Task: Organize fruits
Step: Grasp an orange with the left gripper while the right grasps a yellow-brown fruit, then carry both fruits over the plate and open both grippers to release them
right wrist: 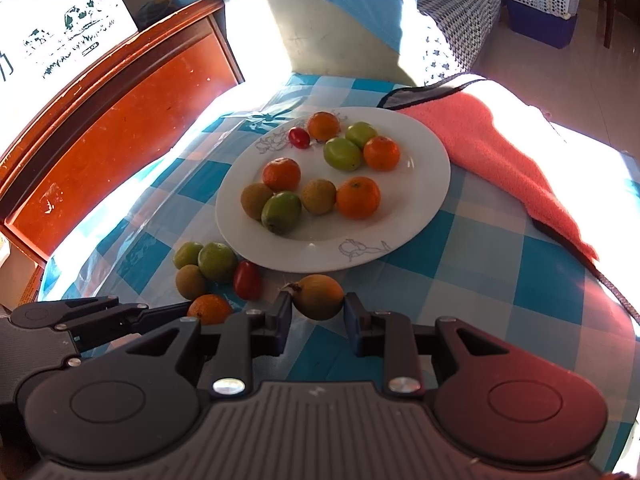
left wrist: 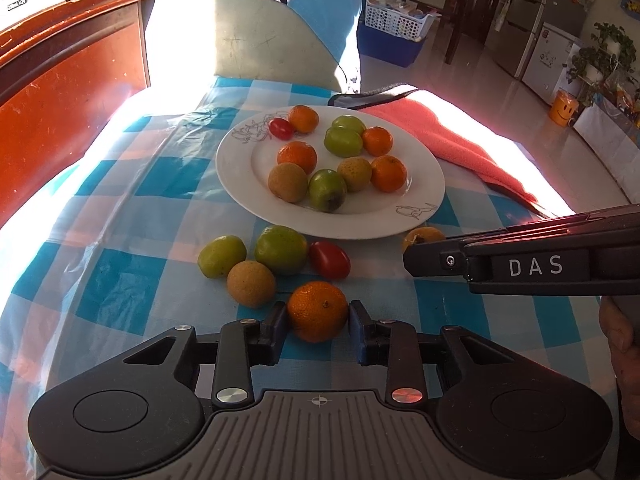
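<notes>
An orange mandarin (left wrist: 318,312) lies on the blue checked cloth, and my left gripper (left wrist: 318,316) is shut on it, a pad against each side. My right gripper (right wrist: 317,304) is shut on a yellow-brown fruit (right wrist: 319,297) just in front of the white plate (right wrist: 420,208). The plate (left wrist: 240,184) holds several mandarins, green fruits, brown fruits and one red tomato. Two green fruits (left wrist: 280,249), a brown fruit (left wrist: 251,283) and a red tomato (left wrist: 329,259) lie loose between the plate and my left gripper. In the left wrist view the right gripper (left wrist: 418,254) comes in from the right.
A salmon towel (left wrist: 460,140) lies right of the plate, near the table's sunlit right edge. A red-brown wooden panel (left wrist: 60,100) stands along the left. A hand (left wrist: 624,340) shows at the right. Blue printed fabric (left wrist: 320,8) hangs behind the table.
</notes>
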`<state>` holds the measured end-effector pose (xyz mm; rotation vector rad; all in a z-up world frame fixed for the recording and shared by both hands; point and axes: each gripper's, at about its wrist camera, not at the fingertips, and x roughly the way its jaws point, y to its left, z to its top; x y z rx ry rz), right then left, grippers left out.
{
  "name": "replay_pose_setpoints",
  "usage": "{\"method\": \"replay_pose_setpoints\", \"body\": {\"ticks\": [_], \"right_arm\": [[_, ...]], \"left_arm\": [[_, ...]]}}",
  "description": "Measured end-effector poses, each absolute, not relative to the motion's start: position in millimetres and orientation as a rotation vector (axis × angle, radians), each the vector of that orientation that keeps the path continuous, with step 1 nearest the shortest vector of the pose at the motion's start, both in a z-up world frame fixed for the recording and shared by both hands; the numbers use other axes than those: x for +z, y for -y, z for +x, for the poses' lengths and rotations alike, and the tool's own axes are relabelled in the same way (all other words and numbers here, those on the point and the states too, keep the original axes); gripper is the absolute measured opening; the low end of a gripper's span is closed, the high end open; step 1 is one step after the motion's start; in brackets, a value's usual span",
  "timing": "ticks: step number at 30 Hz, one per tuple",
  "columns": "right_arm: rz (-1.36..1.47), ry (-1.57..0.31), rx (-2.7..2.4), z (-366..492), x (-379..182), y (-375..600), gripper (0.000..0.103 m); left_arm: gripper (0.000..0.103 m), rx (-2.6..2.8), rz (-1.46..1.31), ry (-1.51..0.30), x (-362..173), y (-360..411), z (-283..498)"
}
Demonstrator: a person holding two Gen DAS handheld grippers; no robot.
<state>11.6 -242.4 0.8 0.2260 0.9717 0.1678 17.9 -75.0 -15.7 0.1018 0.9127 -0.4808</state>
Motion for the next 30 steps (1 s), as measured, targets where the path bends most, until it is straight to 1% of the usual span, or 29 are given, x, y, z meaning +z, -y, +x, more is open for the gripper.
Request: {"method": "replay_pose_setpoints", "body": {"ticks": [7,15,23,30], "right_arm": [[0.233,-0.959,0.160,10,6,245,0.028],[0.249,-0.894,0.162,9,26,253,0.028],[0.235,-0.827,0.141,22,43,262,0.028],[0.236,-0.794,0.118,43,45,269,0.028]], "left_arm": [[0.030,-0.499,0.100,-0.893,-7,76,12],[0.030,-0.492,0.043,-0.842,14,72,19],[0.030,-0.459,0.002,-0.785,33,71,50],[0.030,-0.430,-0.015,-0.773,36,78,81]]}}
